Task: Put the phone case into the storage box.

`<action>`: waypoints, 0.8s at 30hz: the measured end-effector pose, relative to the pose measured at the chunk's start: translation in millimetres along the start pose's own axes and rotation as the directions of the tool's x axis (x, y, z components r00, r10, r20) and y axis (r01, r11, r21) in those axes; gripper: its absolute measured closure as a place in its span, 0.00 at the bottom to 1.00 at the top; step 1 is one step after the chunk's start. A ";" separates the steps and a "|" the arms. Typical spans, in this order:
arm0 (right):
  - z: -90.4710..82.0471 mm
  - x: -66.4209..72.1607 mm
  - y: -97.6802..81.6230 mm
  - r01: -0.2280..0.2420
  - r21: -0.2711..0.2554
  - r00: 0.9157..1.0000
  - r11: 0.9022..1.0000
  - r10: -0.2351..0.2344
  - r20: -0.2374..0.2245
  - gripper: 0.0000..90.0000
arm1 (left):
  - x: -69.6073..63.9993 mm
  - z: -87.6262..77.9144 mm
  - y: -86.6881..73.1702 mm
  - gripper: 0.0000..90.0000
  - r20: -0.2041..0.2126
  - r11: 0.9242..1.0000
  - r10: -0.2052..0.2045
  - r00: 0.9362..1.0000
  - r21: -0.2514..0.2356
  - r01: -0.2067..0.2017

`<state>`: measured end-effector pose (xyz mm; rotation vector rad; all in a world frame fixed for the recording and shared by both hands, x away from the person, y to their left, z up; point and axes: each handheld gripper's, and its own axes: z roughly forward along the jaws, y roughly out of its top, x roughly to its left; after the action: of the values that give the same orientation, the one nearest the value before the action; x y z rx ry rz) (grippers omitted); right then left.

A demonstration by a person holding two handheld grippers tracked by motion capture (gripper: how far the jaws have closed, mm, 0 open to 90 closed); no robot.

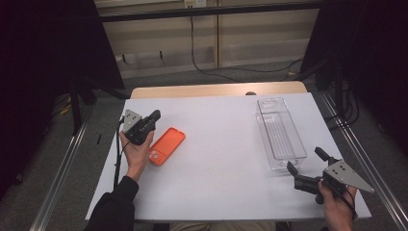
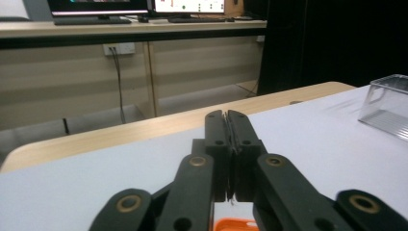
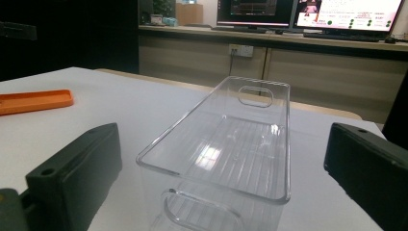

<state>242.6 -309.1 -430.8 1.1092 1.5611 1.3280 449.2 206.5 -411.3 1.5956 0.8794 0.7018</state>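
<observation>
Right fingers (image 3: 72, 173) gape toward the clear bin (image 3: 231, 144), nothing inside.

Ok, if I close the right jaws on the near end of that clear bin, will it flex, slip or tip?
The clear plastic bin looks rigid and thin-walled, so probably little flex. It's empty, so likely light and apt to slide on the smooth white table if nudged. Its glossy walls may be slippery; the cut-out handle at the near end seems the safer hold.

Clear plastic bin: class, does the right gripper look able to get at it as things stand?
Probably yes. The right gripper is open, facing the near end of the clear bin, with bare table between them.
</observation>
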 end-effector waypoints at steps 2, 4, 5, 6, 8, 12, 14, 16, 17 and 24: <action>-0.1 -0.2 -0.1 -0.001 0.000 1.000 1.000 0.001 0.002 0.00 | 0.2 -0.7 0.1 1.00 -0.010 1.000 -0.009 1.000 0.003 0.009; -0.1 -0.4 0.0 -0.002 0.002 1.000 1.000 0.002 0.004 0.00 | 1.1 -1.7 0.5 1.00 -0.014 1.000 -0.024 1.000 0.013 0.024; -0.1 -0.4 0.0 -0.002 0.002 1.000 1.000 0.002 0.004 0.00 | 1.3 -2.0 0.9 1.00 -0.009 0.999 -0.036 0.999 0.015 0.036; 0.0 -0.5 0.0 -0.001 0.000 1.000 1.000 0.001 0.001 0.00 | 2.0 -2.3 1.5 1.00 -0.006 0.999 -0.041 0.999 0.025 0.041; 0.1 -0.5 0.0 -0.002 0.001 1.000 1.000 0.002 0.001 0.00 | 1.8 -1.0 2.0 1.00 -0.008 0.998 -0.056 0.998 0.037 0.056; 0.0 -0.5 0.1 -0.003 0.001 1.000 1.000 0.003 0.001 0.00 | 1.0 4.7 1.5 1.00 -0.014 0.991 -0.066 0.998 0.112 0.067; 0.0 -0.5 0.1 -0.004 0.002 1.000 1.000 0.004 0.001 0.00 | 1.2 5.6 1.1 1.00 -0.021 0.990 -0.070 0.997 0.123 0.072; 0.0 -0.6 0.0 -0.004 0.001 1.000 1.000 0.004 -0.001 0.00 | 3.6 7.3 -0.6 1.00 -0.020 0.984 -0.093 0.995 0.152 0.095; -0.1 -0.7 0.1 -0.004 0.001 1.000 1.000 0.004 0.002 0.00 | 4.6 7.9 -1.4 1.00 -0.025 0.980 -0.094 0.995 0.175 0.097; 0.3 -0.5 0.0 -0.003 0.002 1.000 1.000 0.003 0.002 0.00 | 10.4 14.6 -1.7 1.00 -0.022 0.956 -0.118 0.993 0.266 0.120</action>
<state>243.0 -309.5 -430.8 1.1142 1.5600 1.3275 466.5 207.6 -415.9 1.7613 1.1013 0.5183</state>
